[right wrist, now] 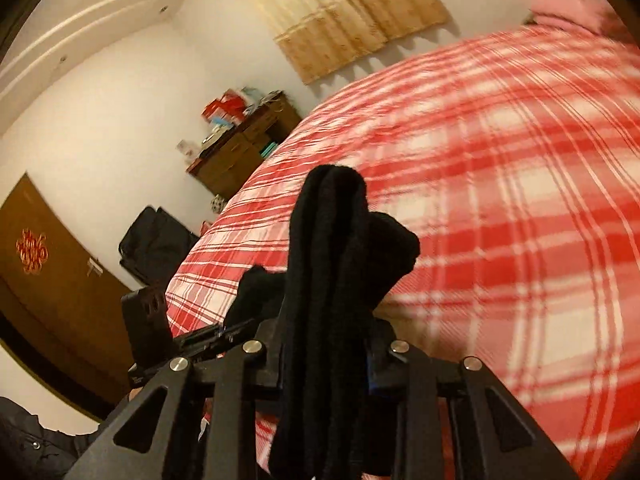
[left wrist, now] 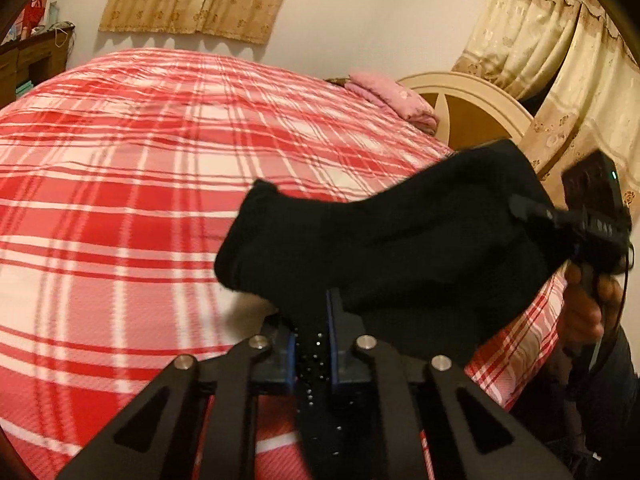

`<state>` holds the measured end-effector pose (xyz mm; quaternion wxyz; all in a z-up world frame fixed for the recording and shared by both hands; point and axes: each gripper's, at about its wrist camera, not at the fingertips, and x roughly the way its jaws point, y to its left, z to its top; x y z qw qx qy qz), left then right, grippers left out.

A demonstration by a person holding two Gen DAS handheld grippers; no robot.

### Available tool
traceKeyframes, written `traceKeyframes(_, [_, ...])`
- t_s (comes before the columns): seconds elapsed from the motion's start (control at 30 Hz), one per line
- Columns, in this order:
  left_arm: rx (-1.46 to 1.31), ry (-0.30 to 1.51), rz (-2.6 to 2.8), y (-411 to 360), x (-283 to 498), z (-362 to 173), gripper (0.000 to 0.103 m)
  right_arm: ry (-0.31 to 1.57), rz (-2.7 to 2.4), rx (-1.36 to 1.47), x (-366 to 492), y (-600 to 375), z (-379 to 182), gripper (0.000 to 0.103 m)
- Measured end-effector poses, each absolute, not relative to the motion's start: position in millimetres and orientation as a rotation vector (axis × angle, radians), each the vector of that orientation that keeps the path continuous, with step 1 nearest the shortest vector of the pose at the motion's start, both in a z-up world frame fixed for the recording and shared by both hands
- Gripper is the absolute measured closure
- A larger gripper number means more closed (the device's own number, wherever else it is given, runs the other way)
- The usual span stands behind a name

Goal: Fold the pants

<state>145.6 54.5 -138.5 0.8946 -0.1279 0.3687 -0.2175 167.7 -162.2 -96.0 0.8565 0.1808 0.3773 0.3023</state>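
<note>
1. Jaws of the left gripper (left wrist: 314,340) are pinching a studded edge of the black knit pants (left wrist: 392,236).
2. Right gripper (right wrist: 326,354) jaws are clamping another bunched fold.
3. Pants are hanging above the red plaid bed (left wrist: 120,184), near its edge.

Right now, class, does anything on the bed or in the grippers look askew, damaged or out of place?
Nothing looks damaged or spilled. The black pants hang bunched between the left gripper and right gripper, both clamped on the cloth above the plaid bedspread; they are crumpled, not yet neatly folded.
</note>
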Motion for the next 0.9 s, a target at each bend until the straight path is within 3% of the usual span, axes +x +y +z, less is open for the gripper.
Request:
traceKeyframes(0.4, [-0.302, 0.604, -0.217, 165, 132, -94, 0.091, 0.764, 0.851, 0.267, 235, -45, -60, 0.075])
traceKeyframes(0.77, [-0.284, 0.697, -0.03, 222, 158, -142, 0.09, 0.943, 0.876, 0.248, 318, 54, -136, 0.075])
traceKeyframes(0.87, [-0.307, 0.697, 0.007, 225, 162, -151, 0.073, 0.98, 0.832, 0.262, 331, 52, -153, 0.074])
traceKeyframes(0.9, [-0.311, 0.7, 0.035, 227, 163, -154, 0.055, 0.992, 0.82, 0.266, 335, 50, -158, 0.071])
